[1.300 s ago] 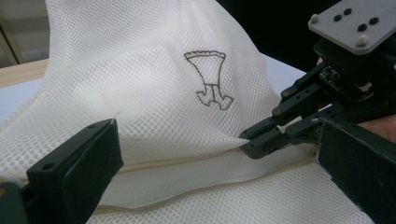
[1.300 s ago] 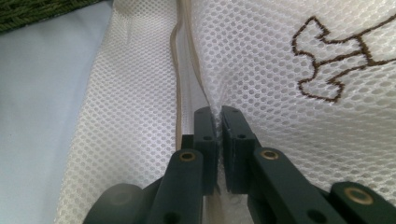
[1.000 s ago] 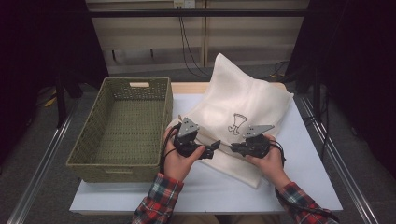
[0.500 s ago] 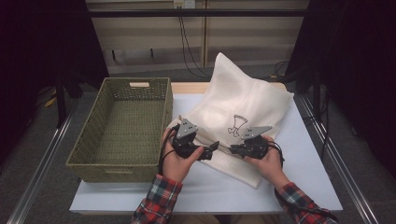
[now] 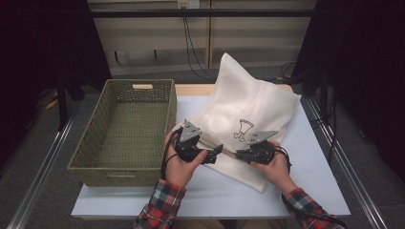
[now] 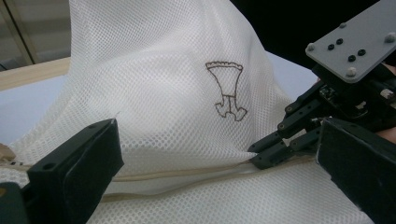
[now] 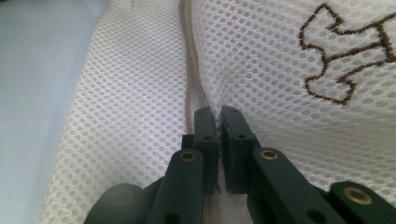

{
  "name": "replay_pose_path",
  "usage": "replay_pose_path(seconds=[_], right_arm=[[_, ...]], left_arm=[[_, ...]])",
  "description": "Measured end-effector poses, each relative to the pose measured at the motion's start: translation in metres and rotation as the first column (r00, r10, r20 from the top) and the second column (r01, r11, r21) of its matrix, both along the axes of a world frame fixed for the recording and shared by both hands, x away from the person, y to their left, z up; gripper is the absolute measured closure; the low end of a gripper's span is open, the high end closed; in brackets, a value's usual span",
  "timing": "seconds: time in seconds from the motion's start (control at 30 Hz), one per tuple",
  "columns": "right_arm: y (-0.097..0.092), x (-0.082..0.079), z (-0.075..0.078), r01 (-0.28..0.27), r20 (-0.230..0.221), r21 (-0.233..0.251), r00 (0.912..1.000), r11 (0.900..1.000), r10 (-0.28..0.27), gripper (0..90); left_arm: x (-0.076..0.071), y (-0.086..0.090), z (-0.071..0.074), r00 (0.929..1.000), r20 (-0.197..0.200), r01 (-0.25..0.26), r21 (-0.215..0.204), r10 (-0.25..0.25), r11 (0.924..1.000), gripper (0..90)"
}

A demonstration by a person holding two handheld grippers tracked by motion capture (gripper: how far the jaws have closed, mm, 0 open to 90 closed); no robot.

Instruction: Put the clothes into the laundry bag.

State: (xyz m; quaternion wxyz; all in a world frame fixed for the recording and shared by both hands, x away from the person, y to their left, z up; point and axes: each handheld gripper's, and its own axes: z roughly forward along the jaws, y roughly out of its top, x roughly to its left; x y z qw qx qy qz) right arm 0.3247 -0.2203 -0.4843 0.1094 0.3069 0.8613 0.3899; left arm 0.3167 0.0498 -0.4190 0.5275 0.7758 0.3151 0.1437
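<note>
While the right gripper point(image 7: 219, 114) is clamped on the mesh bag point(image 5: 248, 109) beside its zipper point(image 7: 191, 70), the left gripper point(image 6: 215, 158) has its jaws apart. A basket point(image 5: 90, 157) stands left of the bag.

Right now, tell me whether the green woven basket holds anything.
Empty: the high view shows the green woven basket with its bare woven floor exposed and nothing inside.

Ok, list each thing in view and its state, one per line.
Mesh bag: on the table, far corner standing up, zipper looks shut.
Basket: empty, upright, left of the bag.
Left tongs: open, jaws either side of the zipper line.
Right tongs: shut on the mesh beside the zipper.
Table: carries bag and basket.
</note>
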Motion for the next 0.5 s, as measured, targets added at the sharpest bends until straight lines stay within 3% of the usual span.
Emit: replay_pose_path(seconds=[0.5], right_arm=[[-0.0017,0.0028,0.0005,0.016,-0.001,0.006,0.9999,0.9999,-0.016,80.5]], left_arm=[[-0.0002,-0.0005,-0.0015,1.0,-0.003,-0.001,-0.011,0.001,0.9999,0.5]])
